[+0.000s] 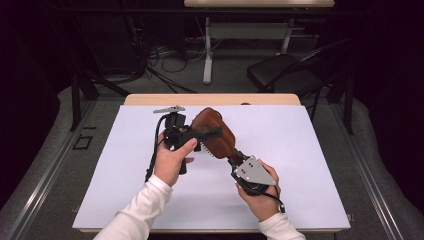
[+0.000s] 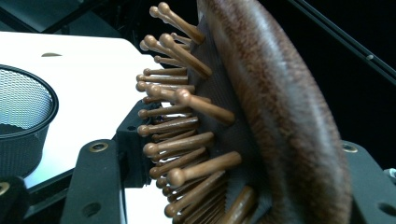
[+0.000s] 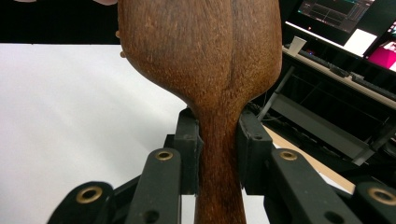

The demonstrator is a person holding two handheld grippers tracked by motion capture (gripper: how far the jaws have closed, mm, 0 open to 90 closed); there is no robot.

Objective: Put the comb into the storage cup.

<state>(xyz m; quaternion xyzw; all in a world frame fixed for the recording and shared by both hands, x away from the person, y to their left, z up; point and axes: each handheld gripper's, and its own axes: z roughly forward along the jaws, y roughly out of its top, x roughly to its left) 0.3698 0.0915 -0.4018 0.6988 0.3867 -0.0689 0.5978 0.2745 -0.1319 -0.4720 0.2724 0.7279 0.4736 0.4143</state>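
Clamping hairbrush (image 1: 214,131) handle, right gripper (image 3: 218,154) fingers, left gripper (image 1: 200,136) fingers closed across its head.

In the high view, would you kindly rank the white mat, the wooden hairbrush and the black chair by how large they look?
1. White mat, by far the largest.
2. Black chair.
3. Wooden hairbrush.
The chair stands farther from the camera and is partly in shadow, so its lead over the hairbrush is unsure.
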